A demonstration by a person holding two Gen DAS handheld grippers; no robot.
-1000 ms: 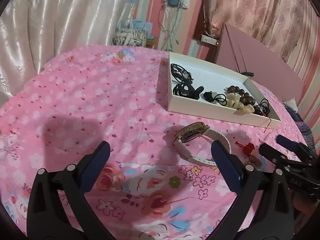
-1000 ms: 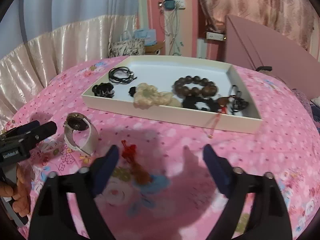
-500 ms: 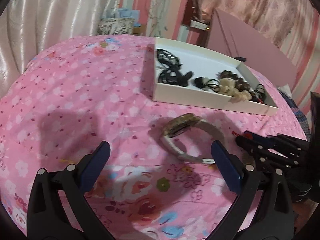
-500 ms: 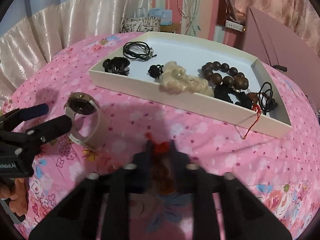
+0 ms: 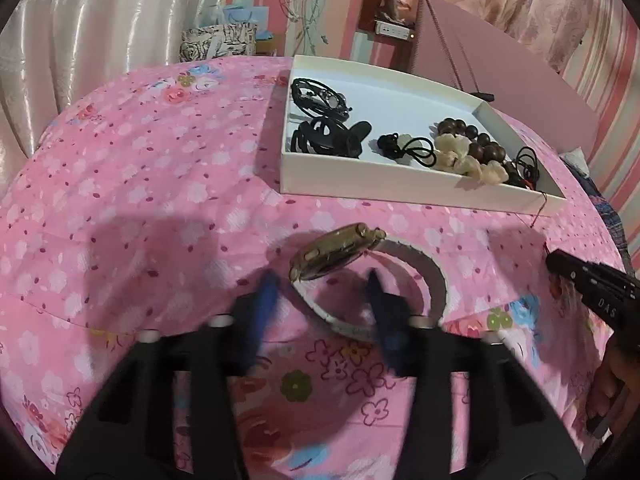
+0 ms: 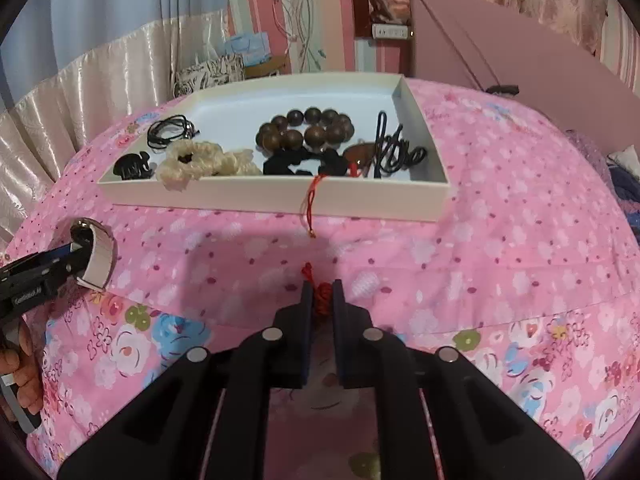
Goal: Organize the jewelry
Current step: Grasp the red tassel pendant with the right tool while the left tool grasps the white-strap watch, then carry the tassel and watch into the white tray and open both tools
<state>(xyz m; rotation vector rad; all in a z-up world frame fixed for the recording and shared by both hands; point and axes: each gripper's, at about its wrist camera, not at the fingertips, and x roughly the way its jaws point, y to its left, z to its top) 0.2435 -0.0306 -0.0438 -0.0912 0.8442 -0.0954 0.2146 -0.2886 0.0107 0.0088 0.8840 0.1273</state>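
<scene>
A watch with a gold case [image 5: 334, 254] and a white strap [image 5: 430, 276] lies on the pink floral cloth. My left gripper [image 5: 322, 290] straddles the strap just behind the case, its blue fingers blurred and half closed; contact is unclear. In the right wrist view its tip reaches the watch [image 6: 96, 258]. My right gripper [image 6: 322, 294] is shut on a red knotted charm [image 6: 322, 298] lying on the cloth. A white tray [image 6: 256, 196] beyond holds a brown bead bracelet [image 6: 310, 130], a cream scrunchie [image 6: 200, 162], black hair ties and a black clip.
A red cord [image 6: 310, 210] hangs over the tray's front wall. The tray also shows in the left wrist view [image 5: 400, 188], with my right gripper [image 5: 592, 284] at the far right. A pink board [image 6: 500, 56] and curtains stand behind the bed.
My left gripper has moved forward onto the watch and its fingers have closed in from wide open. My right gripper has closed on the red charm and turned to the right.
</scene>
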